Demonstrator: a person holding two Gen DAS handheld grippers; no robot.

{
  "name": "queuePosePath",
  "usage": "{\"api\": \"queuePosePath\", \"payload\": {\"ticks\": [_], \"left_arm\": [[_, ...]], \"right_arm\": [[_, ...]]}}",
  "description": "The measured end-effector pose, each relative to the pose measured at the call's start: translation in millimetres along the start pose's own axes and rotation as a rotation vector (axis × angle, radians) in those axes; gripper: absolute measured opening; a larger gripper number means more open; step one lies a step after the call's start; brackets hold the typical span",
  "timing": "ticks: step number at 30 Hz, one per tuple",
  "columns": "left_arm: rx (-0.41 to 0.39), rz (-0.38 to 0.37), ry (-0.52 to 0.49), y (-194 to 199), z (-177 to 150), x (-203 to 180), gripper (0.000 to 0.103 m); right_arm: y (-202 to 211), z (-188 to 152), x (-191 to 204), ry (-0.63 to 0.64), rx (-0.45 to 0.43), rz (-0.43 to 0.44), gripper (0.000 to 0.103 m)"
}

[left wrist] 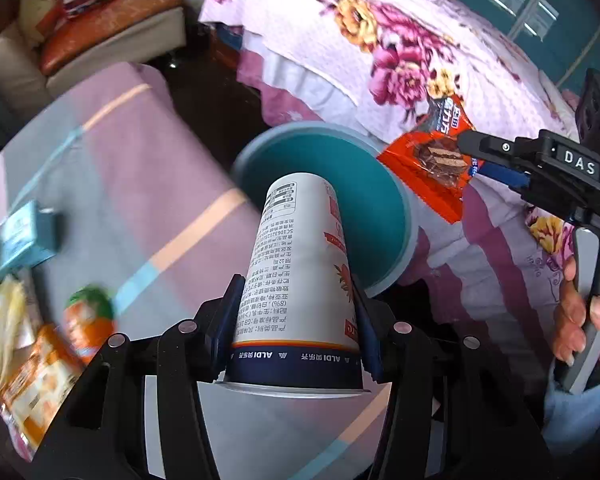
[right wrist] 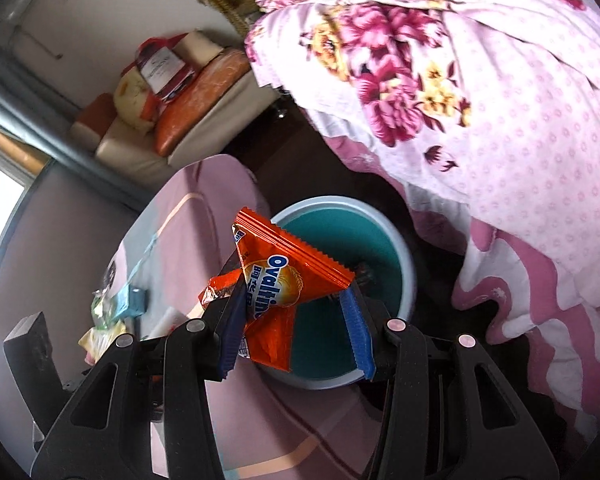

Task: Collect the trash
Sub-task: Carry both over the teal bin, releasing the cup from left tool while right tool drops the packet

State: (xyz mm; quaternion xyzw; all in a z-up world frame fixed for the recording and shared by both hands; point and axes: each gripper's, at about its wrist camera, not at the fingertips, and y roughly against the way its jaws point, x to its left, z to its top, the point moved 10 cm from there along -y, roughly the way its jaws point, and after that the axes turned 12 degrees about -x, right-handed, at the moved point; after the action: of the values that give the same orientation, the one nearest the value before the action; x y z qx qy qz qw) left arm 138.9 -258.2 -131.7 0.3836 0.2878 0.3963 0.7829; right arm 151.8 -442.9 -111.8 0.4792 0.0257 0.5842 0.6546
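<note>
My left gripper (left wrist: 296,320) is shut on a white ALDI paper cup (left wrist: 296,264), whose far end points into the teal trash bin (left wrist: 384,208) on the floor just ahead. My right gripper (right wrist: 296,316) has its jaws apart; an orange Ovaltine wrapper (right wrist: 284,280) hangs between the pads above the bin (right wrist: 380,232), touching the left pad. The left wrist view shows the right gripper (left wrist: 476,160) at the right, with the wrapper (left wrist: 432,168) at its tips over the bin's rim.
A pink striped cloth covers the table (left wrist: 140,184) at the left, with a teal box (left wrist: 24,236), an orange packet (left wrist: 88,320) and more wrappers (left wrist: 28,384). A floral quilt (left wrist: 380,40) drapes over the bed at the right. A sofa with cushions (right wrist: 172,92) stands behind.
</note>
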Motion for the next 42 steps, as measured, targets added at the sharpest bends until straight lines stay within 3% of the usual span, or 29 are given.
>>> {"api": "queuePosePath", "payload": {"ticks": [7,9,10,11,33,37,42], "left_arm": [[0.039,-0.022,-0.023,-35,6,-20,0.054],[0.039,-0.018,-0.017,-39,8,-20,0.069],[0.028,-0.010,-0.016,-39,10,-19,0.082],[0.011,0.001,-0.018,-38,13,-18,0.086],[-0.014,-0.018,0.086,-18,0,11,0.092],[-0.024,-0.022,0.106,-11,-3,18,0.092],[-0.046,-0.026,0.139,1,-7,31,0.093]], "right_arm": [[-12,5,-17,-0.013,0.016,-0.028,0.043],[-15,5,-19,-0.012,0.023,-0.033,0.043],[-16,4,-20,-0.011,0.025,-0.035,0.043],[-18,4,-21,-0.010,0.029,-0.037,0.043],[-32,-9,-3,0.044,0.081,-0.070,0.044],[-35,-17,7,0.062,0.107,-0.074,0.049],[-37,-24,23,0.078,0.123,-0.070,0.066]]}}
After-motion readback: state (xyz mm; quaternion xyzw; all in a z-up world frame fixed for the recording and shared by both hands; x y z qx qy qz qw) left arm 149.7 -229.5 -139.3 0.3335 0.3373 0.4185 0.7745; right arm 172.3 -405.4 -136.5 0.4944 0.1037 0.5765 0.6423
